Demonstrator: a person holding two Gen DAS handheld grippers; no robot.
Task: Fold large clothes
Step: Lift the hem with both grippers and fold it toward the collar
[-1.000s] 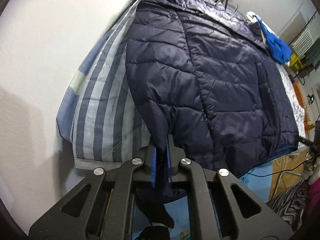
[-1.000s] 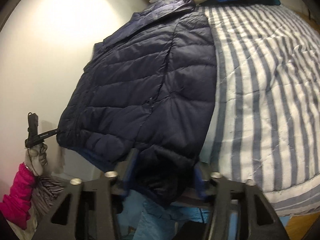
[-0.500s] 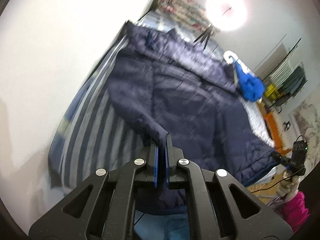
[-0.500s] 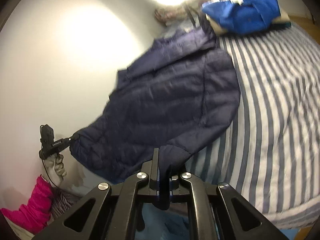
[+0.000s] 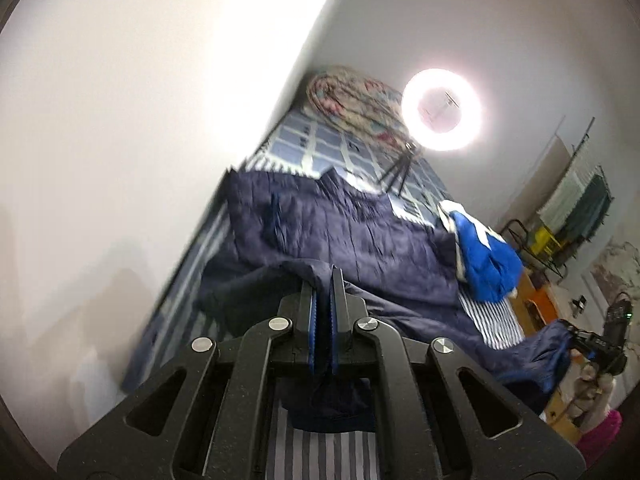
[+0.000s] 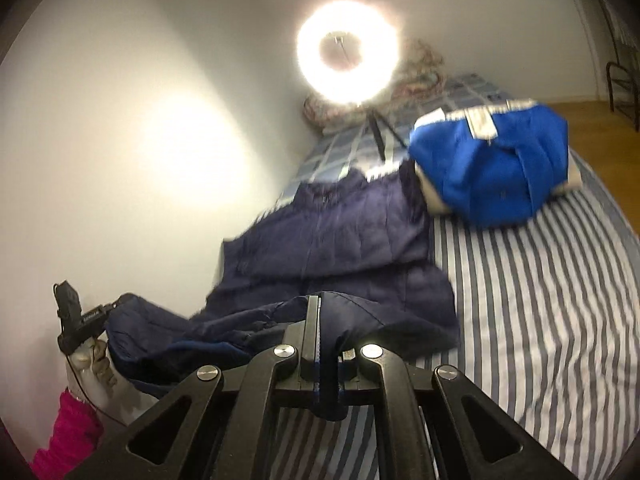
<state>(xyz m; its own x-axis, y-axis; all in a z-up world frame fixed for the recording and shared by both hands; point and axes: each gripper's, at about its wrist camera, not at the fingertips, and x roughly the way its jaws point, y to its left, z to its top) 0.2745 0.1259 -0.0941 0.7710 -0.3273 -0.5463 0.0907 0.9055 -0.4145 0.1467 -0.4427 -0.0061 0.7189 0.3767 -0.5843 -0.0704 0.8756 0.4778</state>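
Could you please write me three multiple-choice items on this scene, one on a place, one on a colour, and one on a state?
1. Where does the bright blue garment lie?
A. on the striped bed, beside the jacket's collar end
B. on the floor
C. in the left gripper

2. What colour is the quilted jacket being folded?
A. red
B. navy
C. white

3. What state is the right gripper in?
A. open above the bed
B. shut on nothing
C. shut on the jacket's hem

Answers:
1. A, since it rests on the striped bed next to the jacket's upper part.
2. B, since its fabric is dark navy in both views.
3. C, since navy cloth is pinched between its fingers, as with the left gripper.
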